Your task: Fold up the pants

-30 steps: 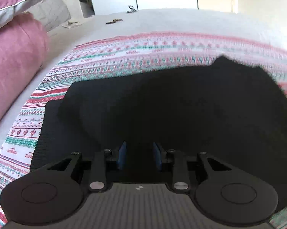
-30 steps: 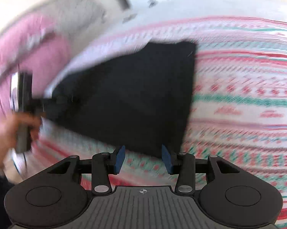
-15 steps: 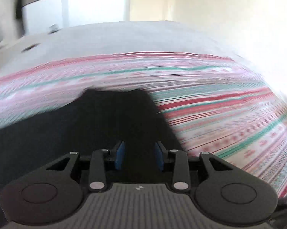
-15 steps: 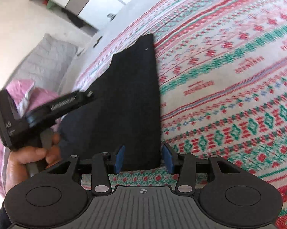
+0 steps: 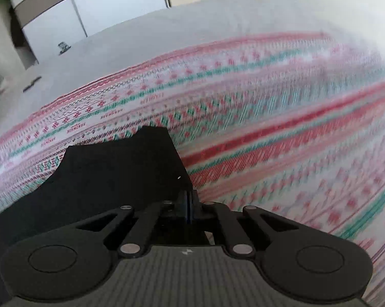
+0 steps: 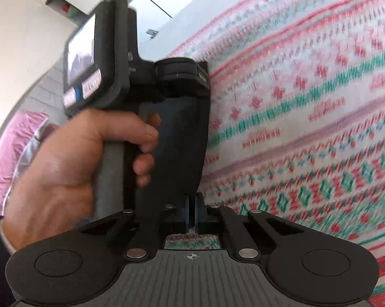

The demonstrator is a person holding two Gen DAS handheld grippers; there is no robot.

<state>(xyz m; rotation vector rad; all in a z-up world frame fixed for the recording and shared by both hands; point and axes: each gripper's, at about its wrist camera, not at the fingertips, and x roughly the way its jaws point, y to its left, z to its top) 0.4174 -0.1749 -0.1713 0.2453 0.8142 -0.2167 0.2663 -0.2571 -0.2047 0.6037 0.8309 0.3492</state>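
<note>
The black pants point(image 5: 115, 179) lie flat on a patterned red, green and white blanket point(image 5: 269, 128). My left gripper point(image 5: 189, 202) is closing its jaws on the pants' right edge, and the blue pads meet on the cloth. In the right wrist view the pants point(image 6: 182, 140) run as a dark strip down to my right gripper point(image 6: 191, 213). Its jaws are also closing, with the near corner of the cloth pinched between the pads. A person's hand point(image 6: 64, 166) holds the left tool's handle point(image 6: 113, 168) just left of it, and that tool's fingertips are hidden.
The blanket point(image 6: 294, 102) spreads wide to the right of the pants. Beyond it lies grey bed sheet point(image 5: 167, 38) with small dark items point(image 5: 64, 47) on it, then white wardrobe doors point(image 5: 103, 7). Pink pillows point(image 6: 11, 153) sit at the far left.
Both grippers went from open to shut on the pants' edge. The left one swept right along the pants to their right edge, now close beside the right one.
</note>
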